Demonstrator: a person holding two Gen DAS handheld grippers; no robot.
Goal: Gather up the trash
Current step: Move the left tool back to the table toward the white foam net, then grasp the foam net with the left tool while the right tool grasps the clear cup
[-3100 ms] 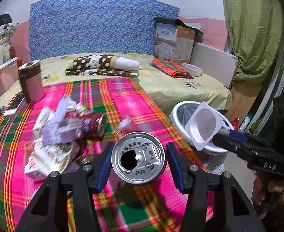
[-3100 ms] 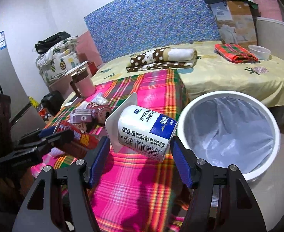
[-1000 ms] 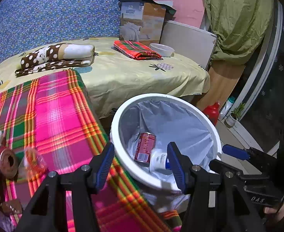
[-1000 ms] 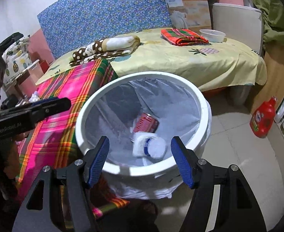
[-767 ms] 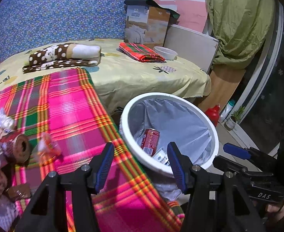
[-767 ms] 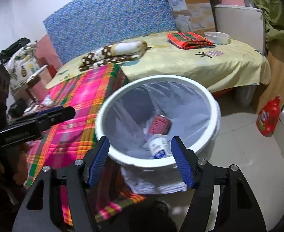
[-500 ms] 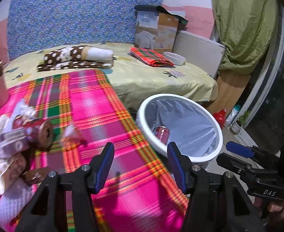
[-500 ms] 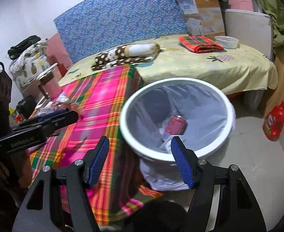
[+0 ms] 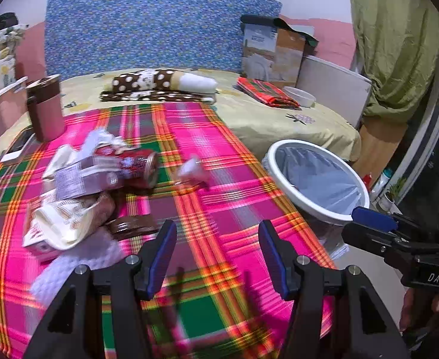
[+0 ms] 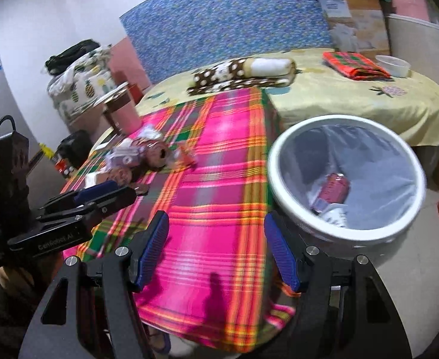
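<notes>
"DAS" on black right gripper (image 9: 369,220), "GenRobot.AI" on black left gripper (image 10: 99,193). Both empty, jaws apart; red can (image 10: 333,188) now inside white round bin (image 10: 282,149).

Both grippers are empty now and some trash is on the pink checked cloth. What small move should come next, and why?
Probably bring the open left gripper forward and left toward the red drink can lying on its side in the heap of wrappers. Both it and the open right gripper hold nothing, the white round bin with the grey liner already holds a can, and this heap lies nearest the left gripper.
</notes>
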